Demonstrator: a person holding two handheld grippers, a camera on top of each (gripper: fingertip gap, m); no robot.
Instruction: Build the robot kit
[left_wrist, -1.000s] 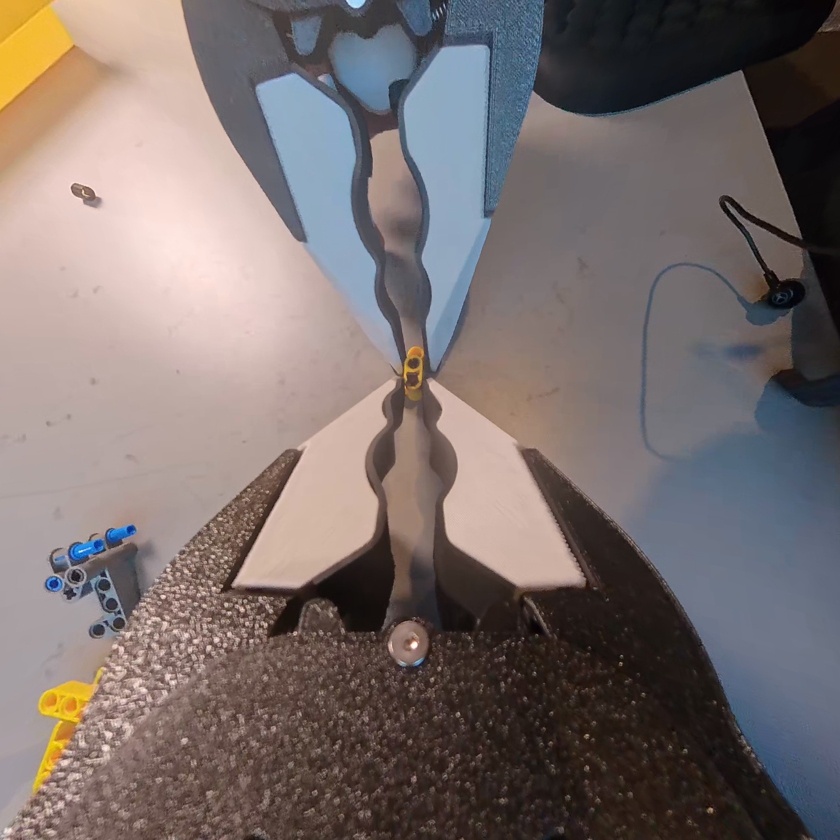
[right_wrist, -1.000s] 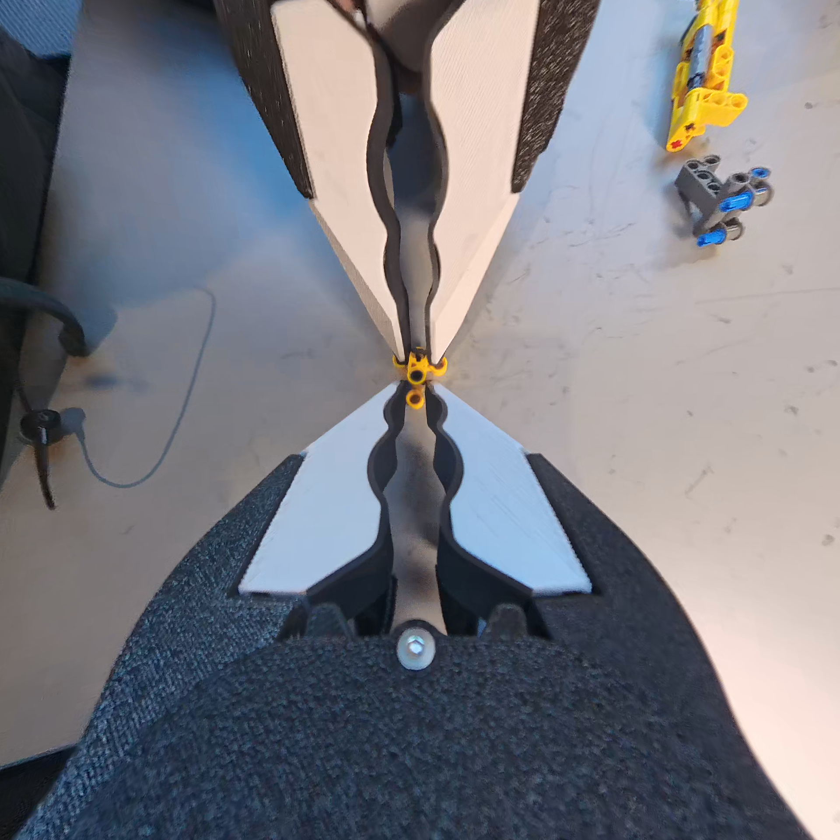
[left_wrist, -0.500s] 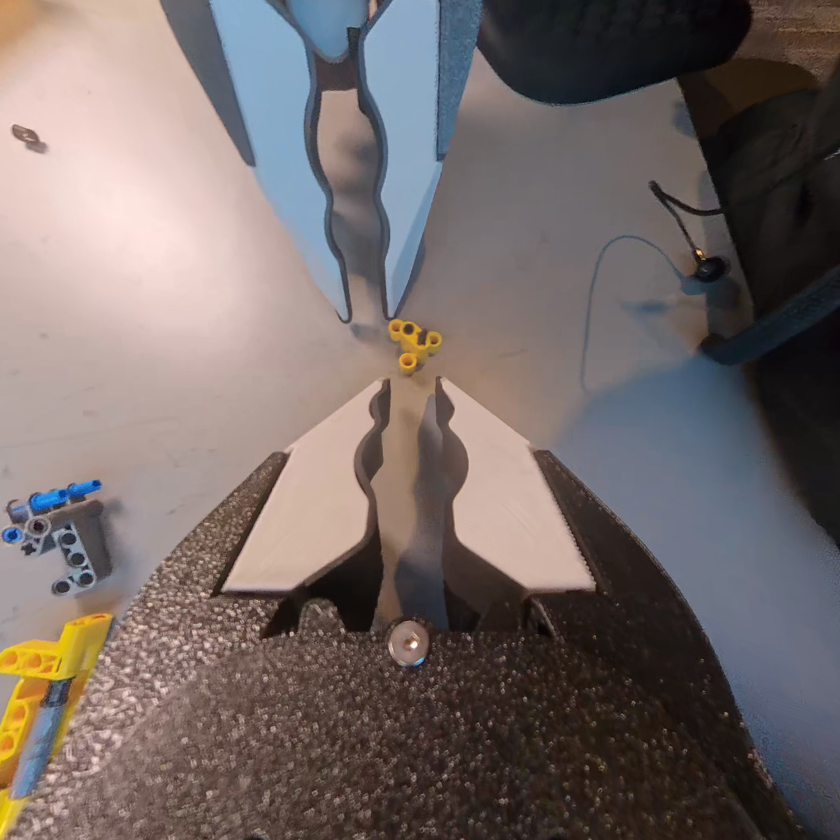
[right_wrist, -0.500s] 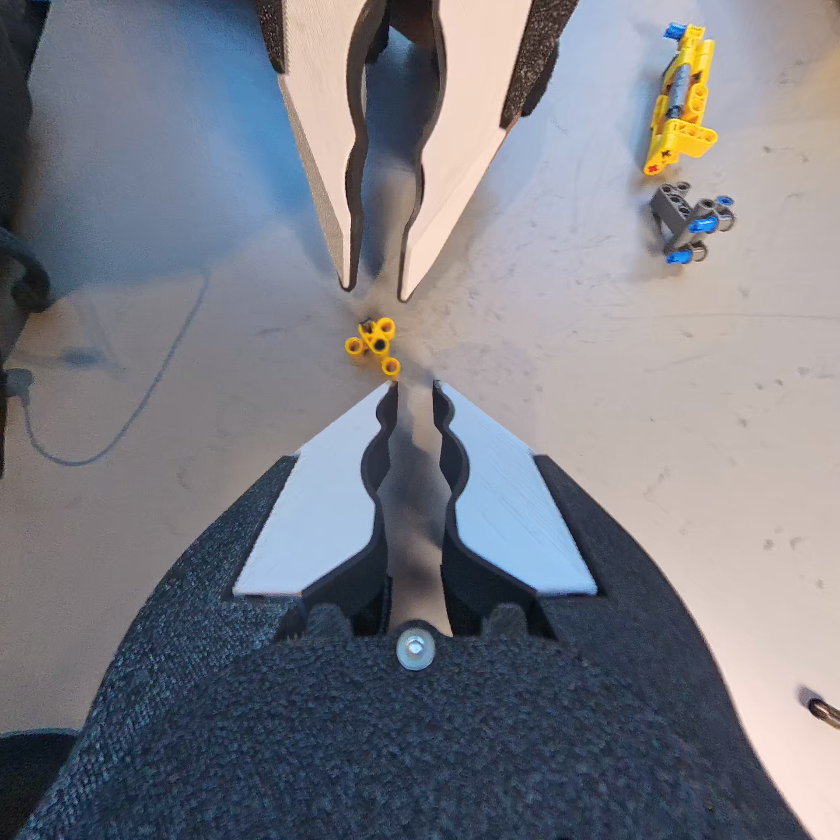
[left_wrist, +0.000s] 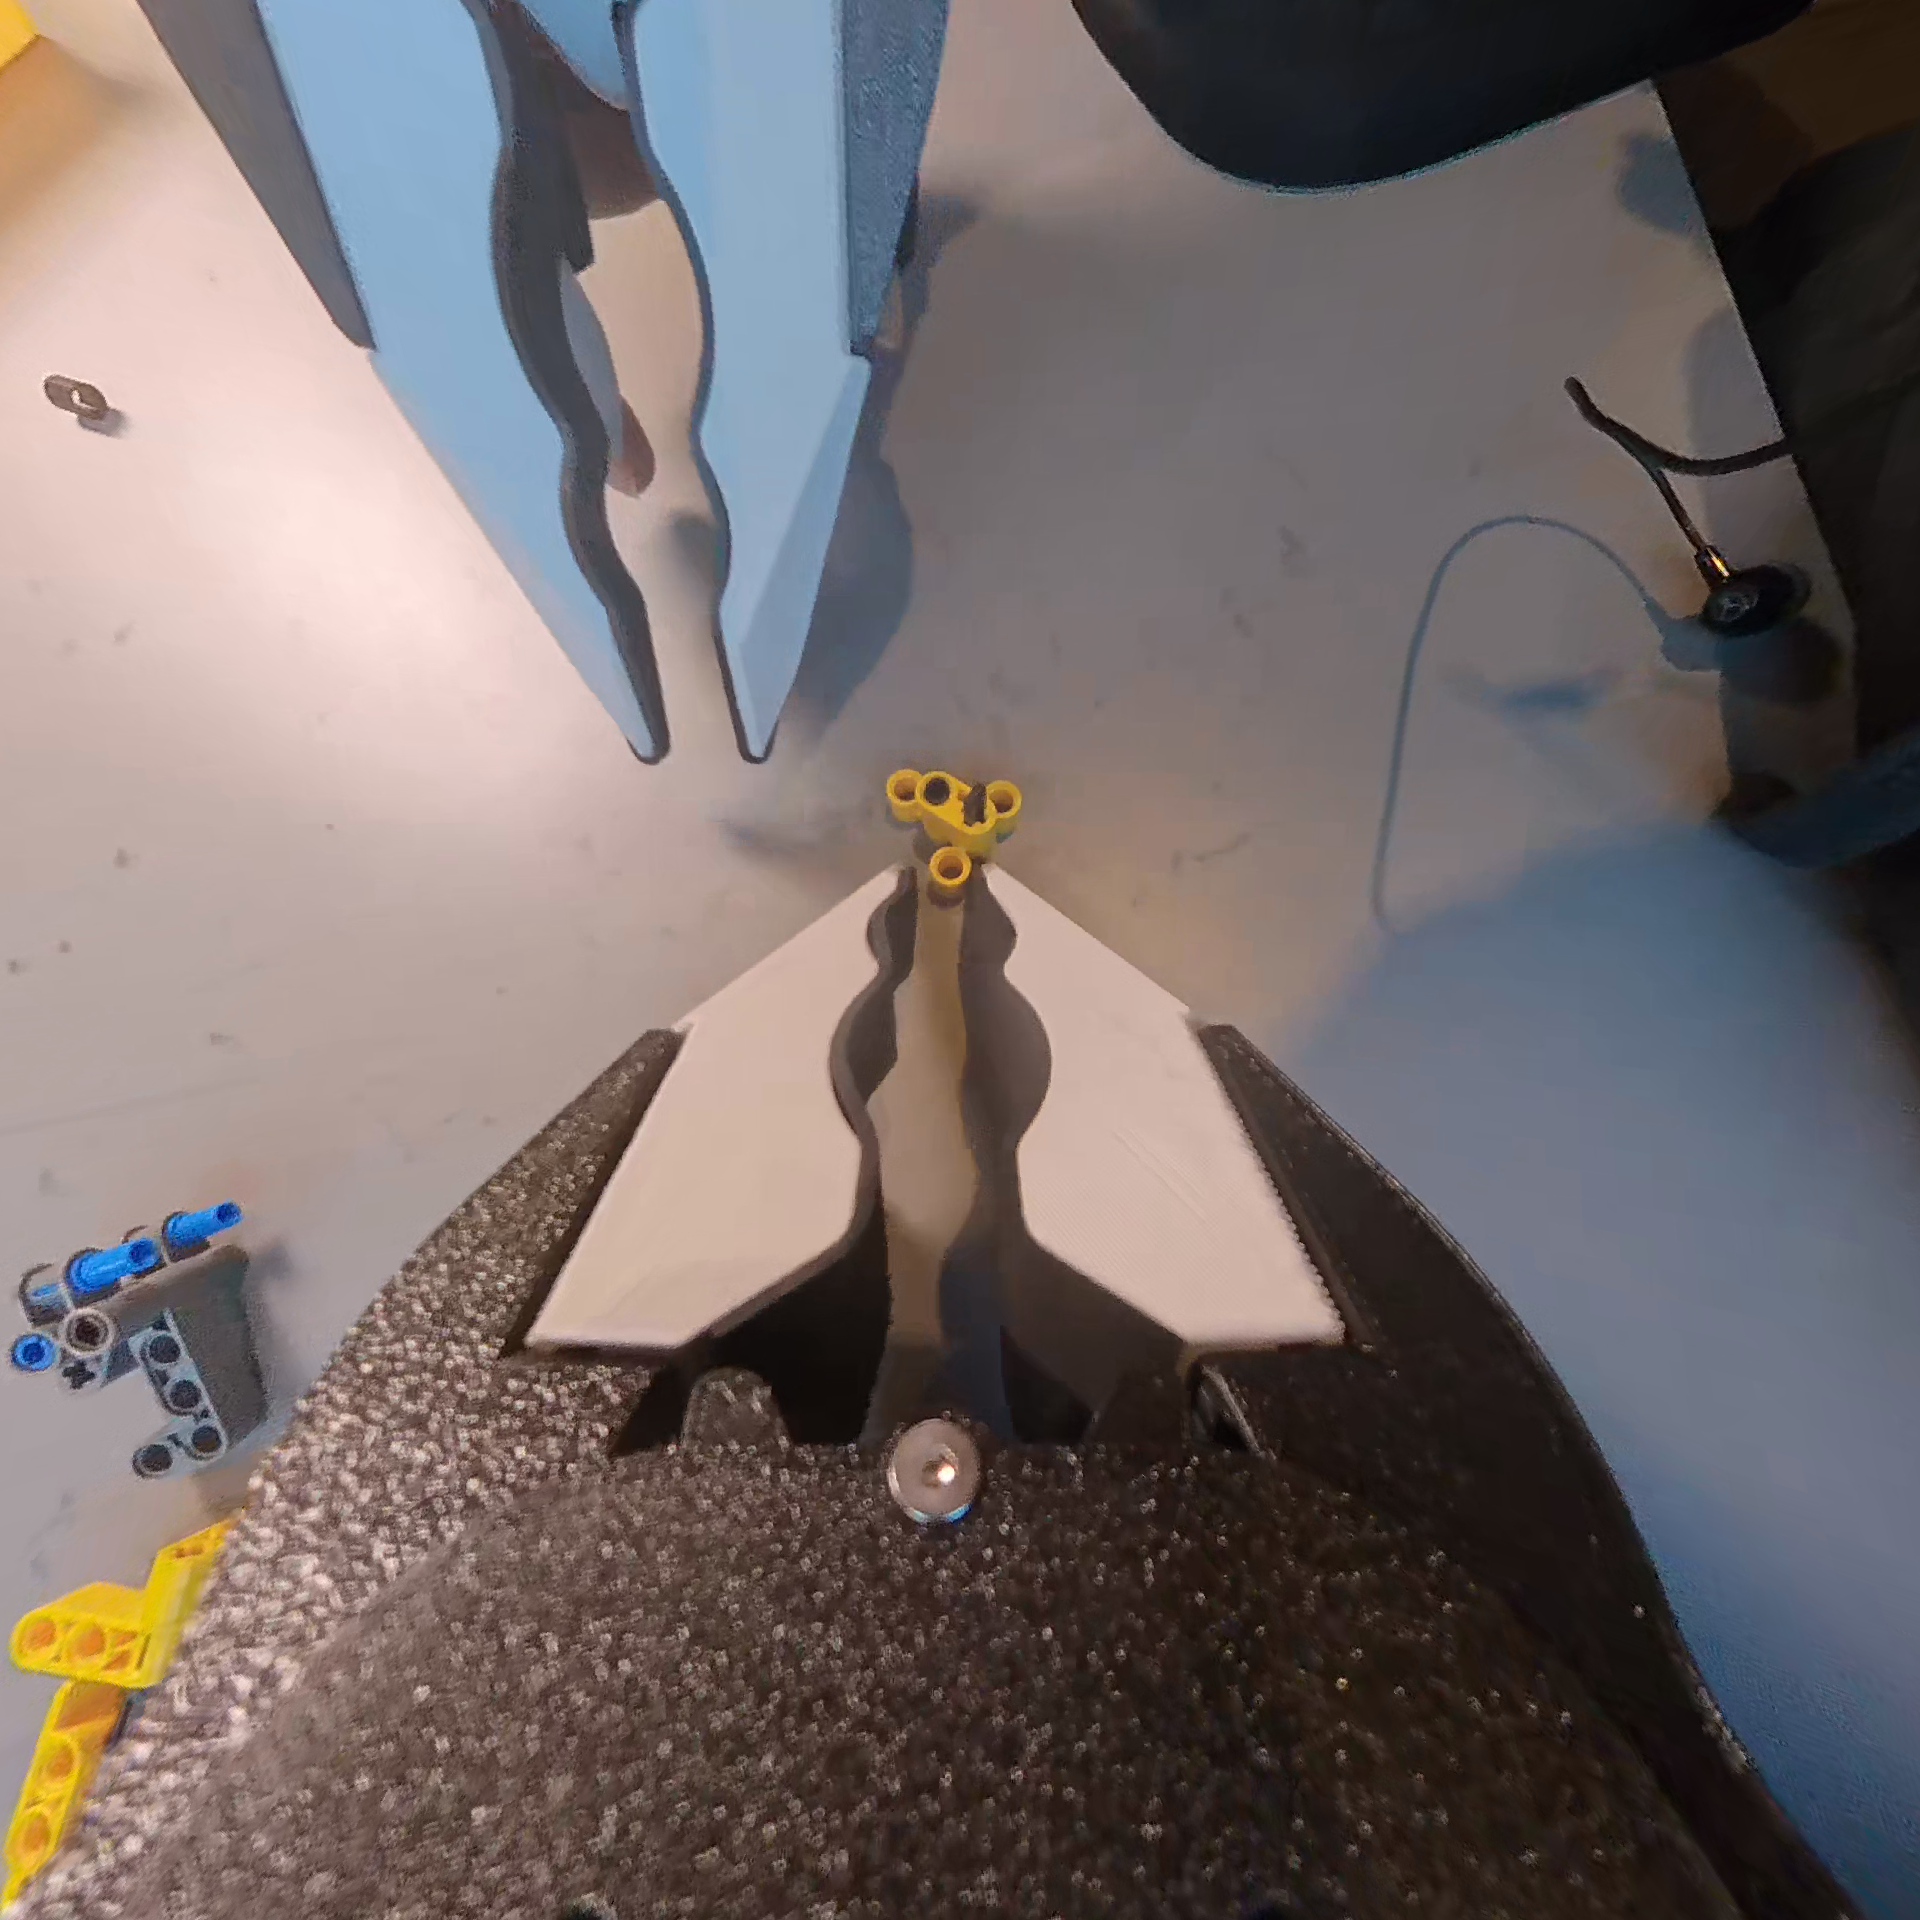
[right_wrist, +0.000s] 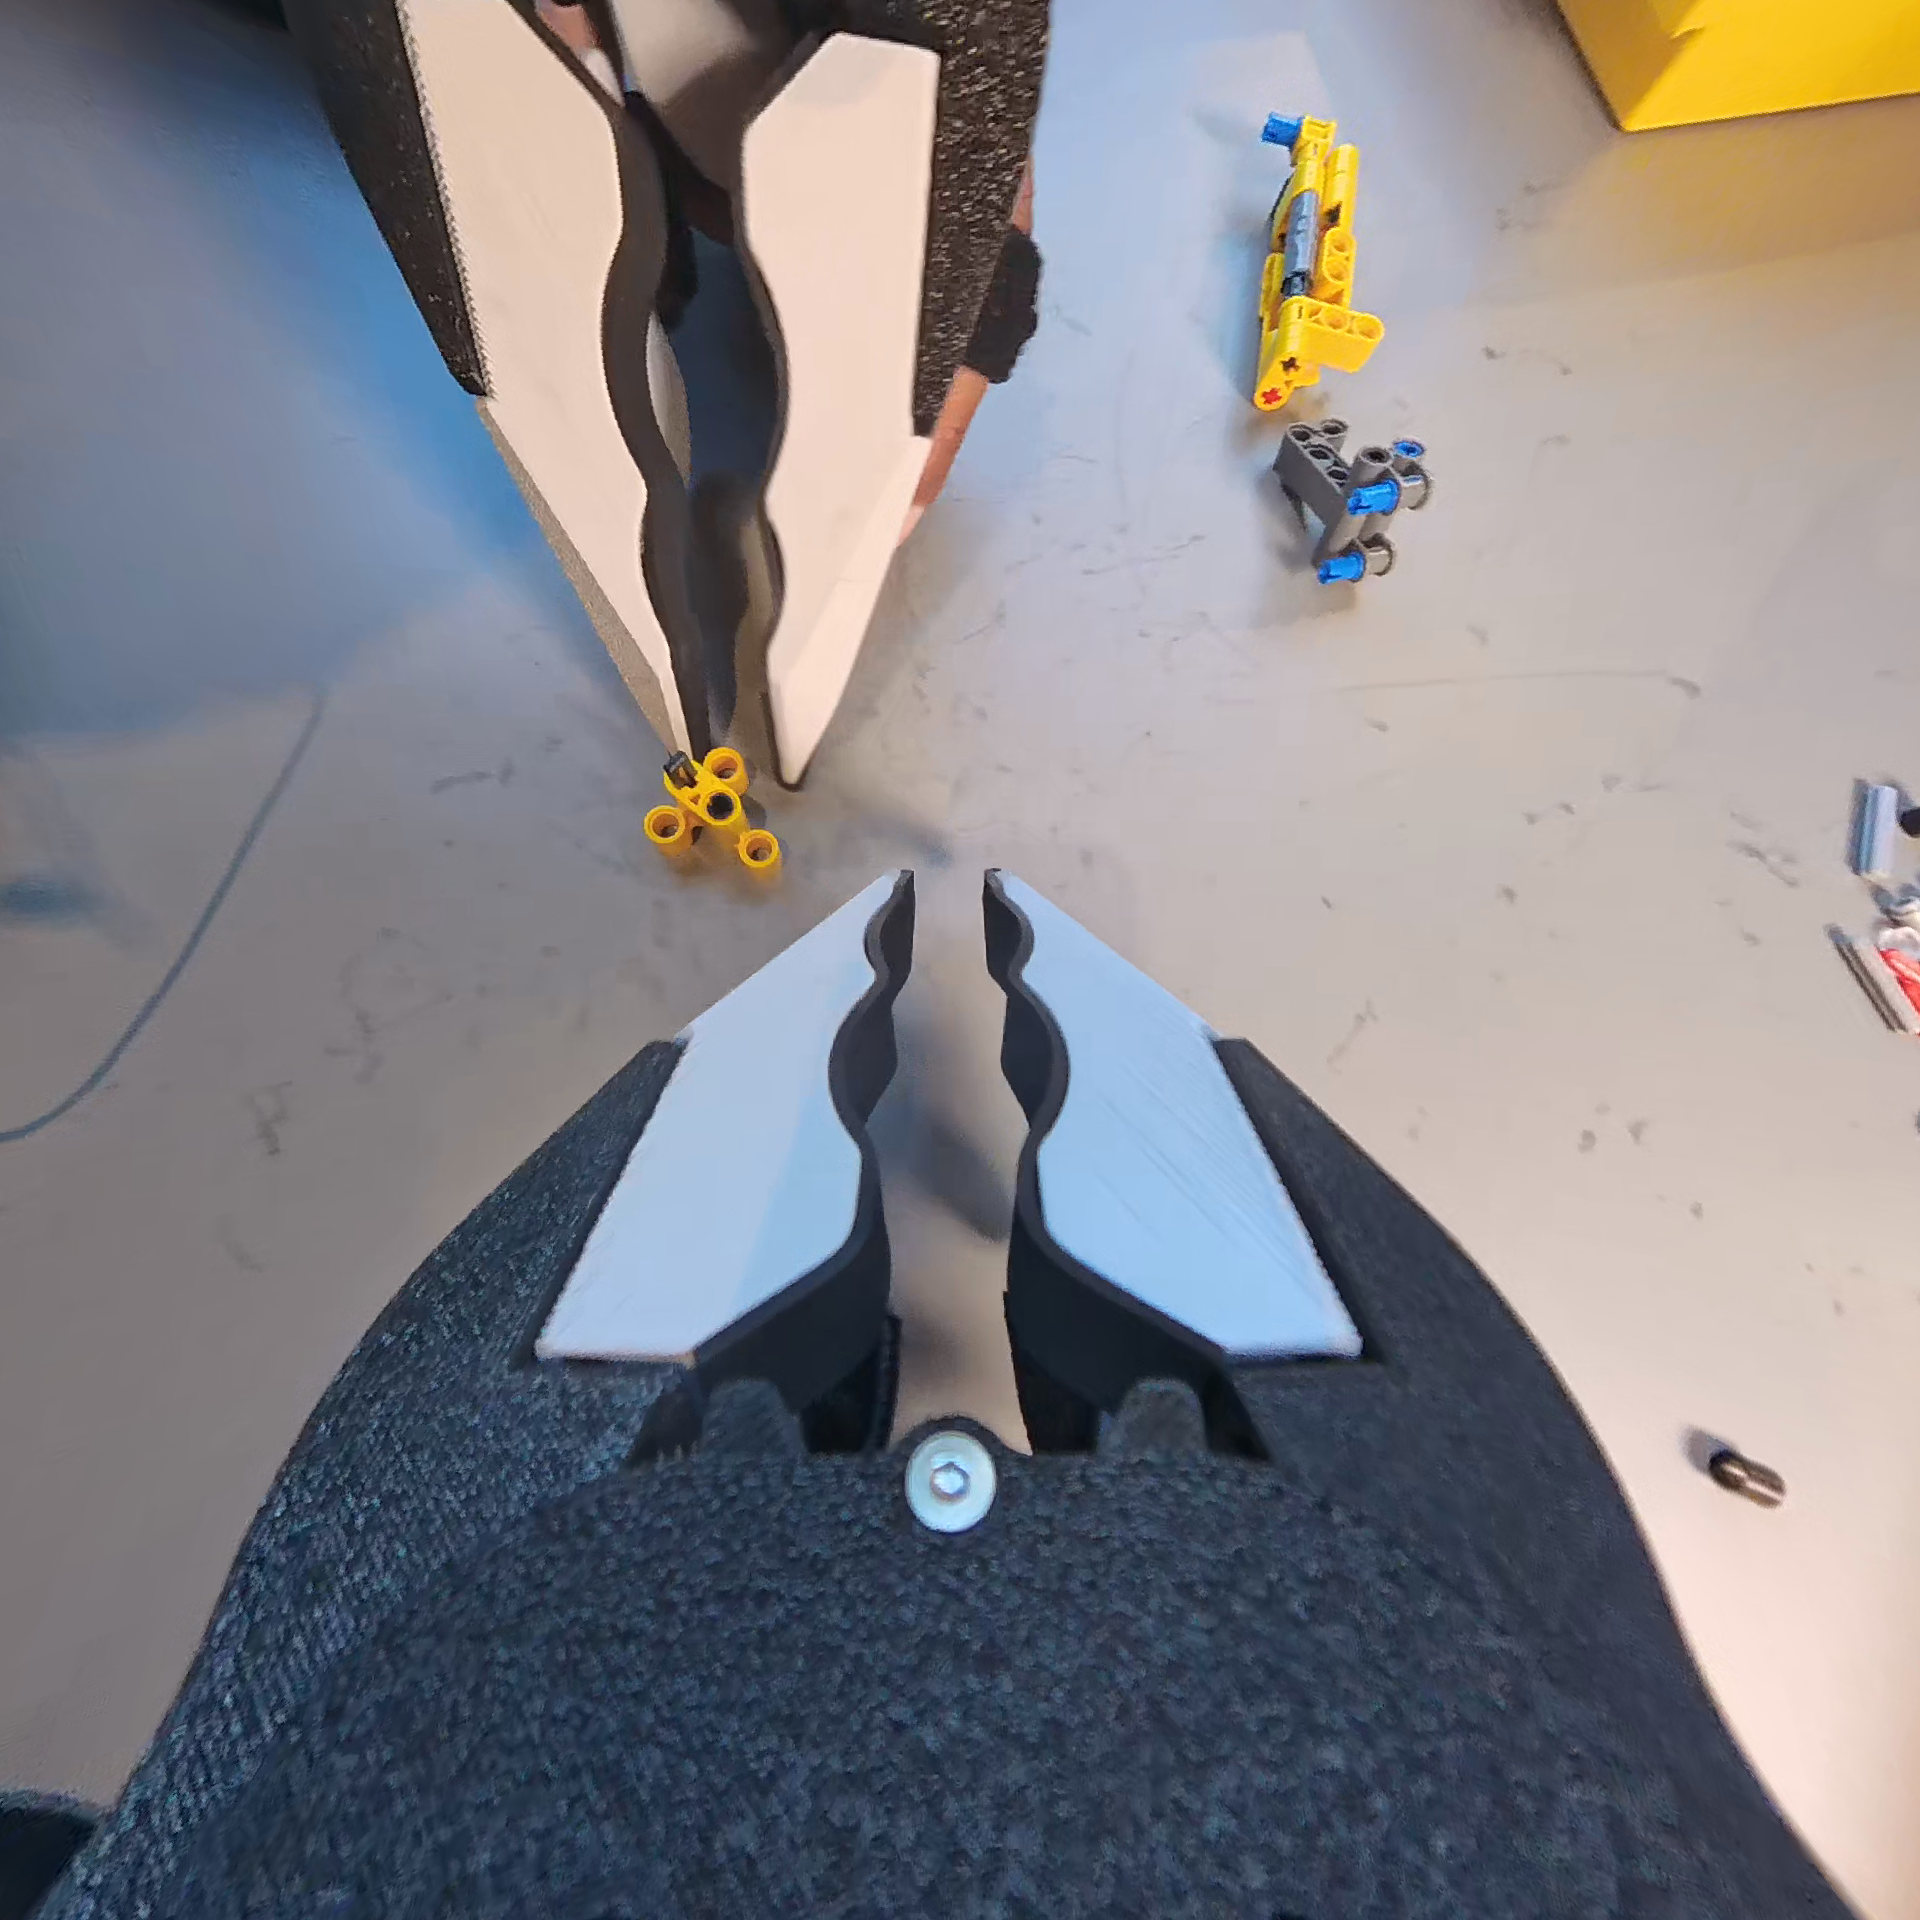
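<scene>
Yellow connector piece (left_wrist: 951, 816) lies on the table (left_wrist: 312, 831); my left gripper (left_wrist: 940, 883), slightly parted, touches its near lobe, while my right gripper (right_wrist: 948, 878) stands released beside it.

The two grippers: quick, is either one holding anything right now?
Left gripper: fingers slightly apart around one lobe of the small yellow piece; grip unclear.
Right gripper: open, holding nothing.

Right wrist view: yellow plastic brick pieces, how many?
2. Small yellow holed plastic connector at left gripper tips; long yellow plastic beam assembly upper right. Others may be hidden.
</scene>
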